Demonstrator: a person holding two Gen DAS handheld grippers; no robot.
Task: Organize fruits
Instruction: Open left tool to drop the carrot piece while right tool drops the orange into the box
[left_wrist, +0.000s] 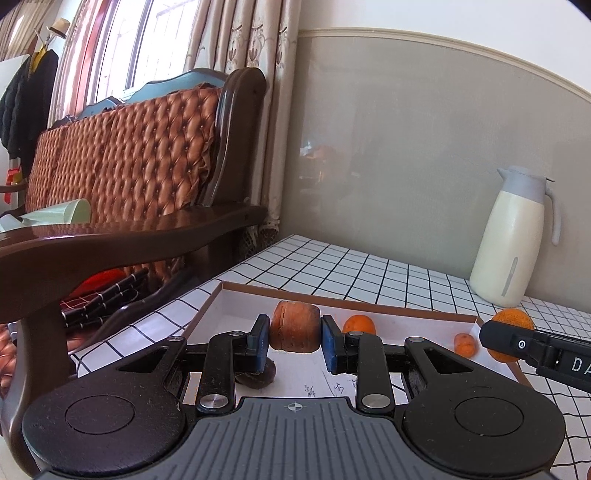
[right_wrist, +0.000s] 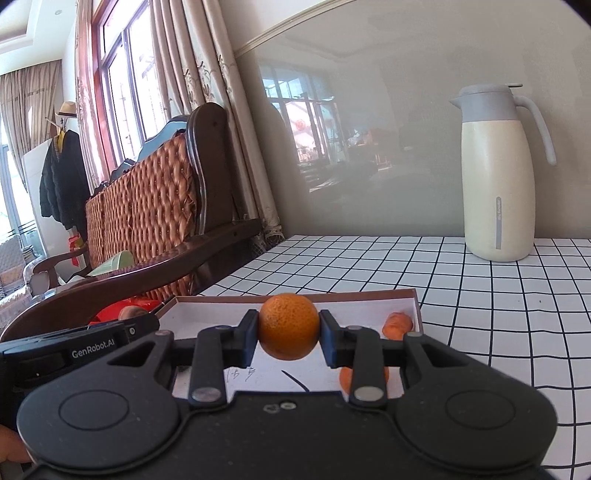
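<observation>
Blue pads of the left gripper (left_wrist: 294, 341) clamp a brown fruit (left_wrist: 294, 326); the right gripper (right_wrist: 289, 338) pinches an orange (right_wrist: 289, 325). Both hang over the tray (left_wrist: 369, 308), probably for dropping beside the small oranges (left_wrist: 464, 344) there.

Grid-pattern table (right_wrist: 480, 295) w/ shallow tray (right_wrist: 415, 306) & cream jug (right_wrist: 498, 184) on it.

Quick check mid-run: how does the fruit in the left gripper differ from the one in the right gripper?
The left gripper holds a brownish, squat fruit with flat sides and a wrinkled, dull skin; the right gripper holds an orange that is bright, round and finely dimpled. The brownish fruit looks cracked along one side, while the orange looks whole. Both are clamped between the pads and lifted above the shallow box.
</observation>
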